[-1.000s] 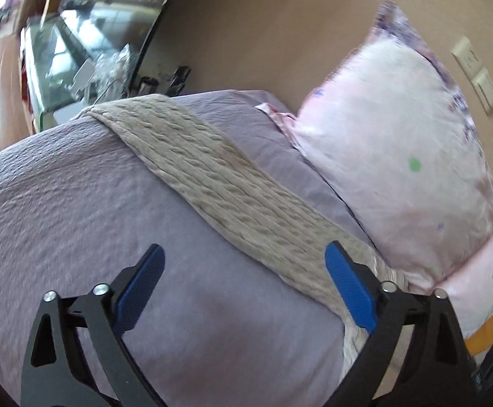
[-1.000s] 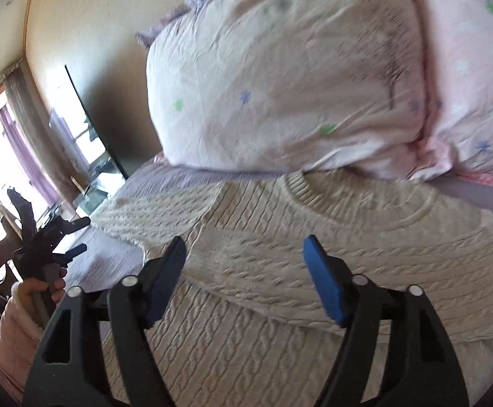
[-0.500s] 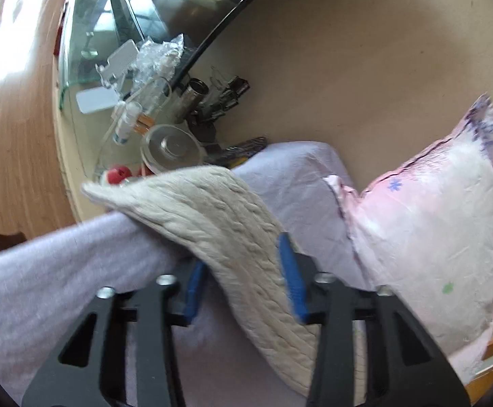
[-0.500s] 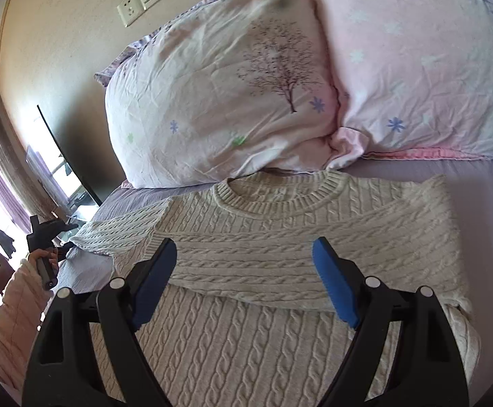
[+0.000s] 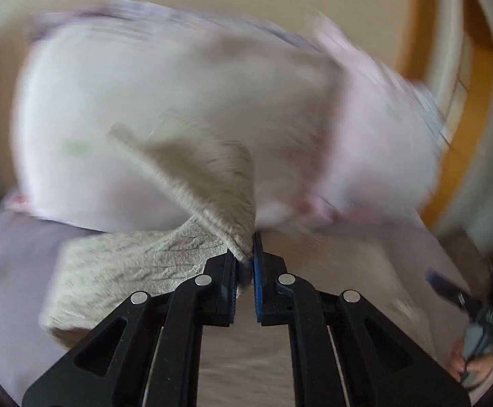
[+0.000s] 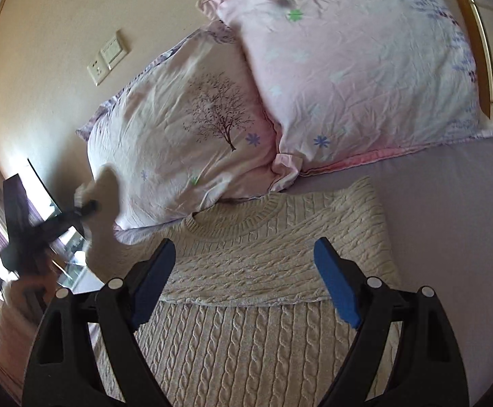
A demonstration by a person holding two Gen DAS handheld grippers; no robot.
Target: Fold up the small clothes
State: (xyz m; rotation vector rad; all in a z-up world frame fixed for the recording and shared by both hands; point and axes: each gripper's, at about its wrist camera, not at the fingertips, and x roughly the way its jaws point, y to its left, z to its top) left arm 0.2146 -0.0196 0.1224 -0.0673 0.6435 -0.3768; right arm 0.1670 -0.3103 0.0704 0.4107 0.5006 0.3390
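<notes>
1. The left gripper's [image 5: 244, 268] blue fingers [image 5: 232, 279] pinch a cream sleeve [image 5: 212, 176], lifted in front of the pillows [image 6: 185, 135].
2. The right gripper [image 6: 243, 281] hangs with fingers spread wide, holding nothing.
3. The cable-knit sweater [image 6: 263, 261] lies flat on the lilac bedsheet [image 6: 456, 210], collar touching the pillows, its lower part folded up.

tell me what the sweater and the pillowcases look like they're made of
Sweater: chunky cream cable knit, probably wool or acrylic; raised rope braids, ribbed collar, matte. Pillowcases: thin printed woven cloth, likely cotton; fine creases, faint sheen.
</notes>
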